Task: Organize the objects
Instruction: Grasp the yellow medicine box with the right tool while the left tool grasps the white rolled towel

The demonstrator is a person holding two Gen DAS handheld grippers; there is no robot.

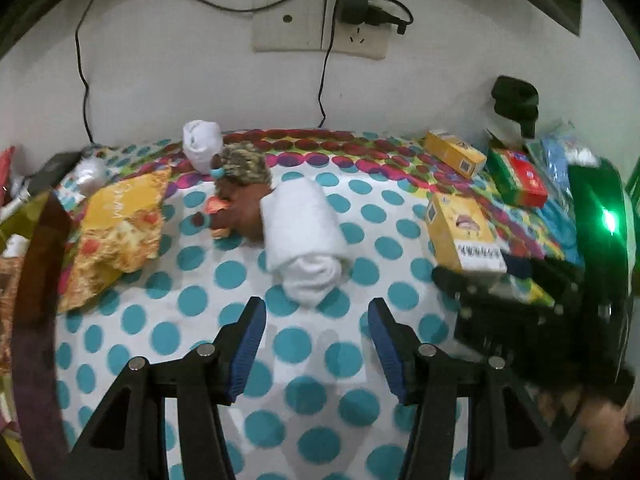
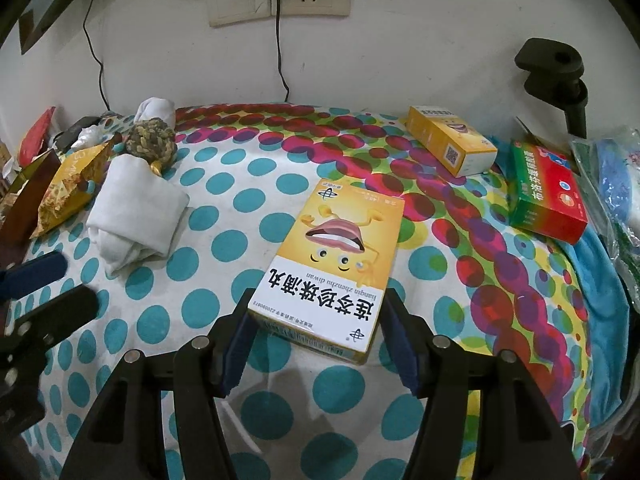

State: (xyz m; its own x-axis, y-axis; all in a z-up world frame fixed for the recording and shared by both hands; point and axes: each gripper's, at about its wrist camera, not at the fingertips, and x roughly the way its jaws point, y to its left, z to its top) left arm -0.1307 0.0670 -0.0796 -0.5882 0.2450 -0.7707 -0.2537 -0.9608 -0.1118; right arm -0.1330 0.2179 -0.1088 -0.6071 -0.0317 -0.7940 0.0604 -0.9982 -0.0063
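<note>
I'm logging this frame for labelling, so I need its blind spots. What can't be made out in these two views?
- Left view: the right gripper at the yellow cartoon-face medicine box is motion-blurred; its contact is unclear.
- Left view: the brown stuffed toy is partly hidden behind the rolled white towel.
- Right view: the box's far side of the right gripper grip can't be seen; its pads flank the box.
- Both views: items at the table's left edge are cut off.

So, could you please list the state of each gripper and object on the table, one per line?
left gripper: open, empty, just short of the towel
rolled white towel: rolled up, lying flat
right gripper: fingers at both sides of the box; contact unclear
yellow medicine box: closed, face up
second yellow box: closed, on its side
red and green box: closed, lying flat
snack bag: crumpled
</note>
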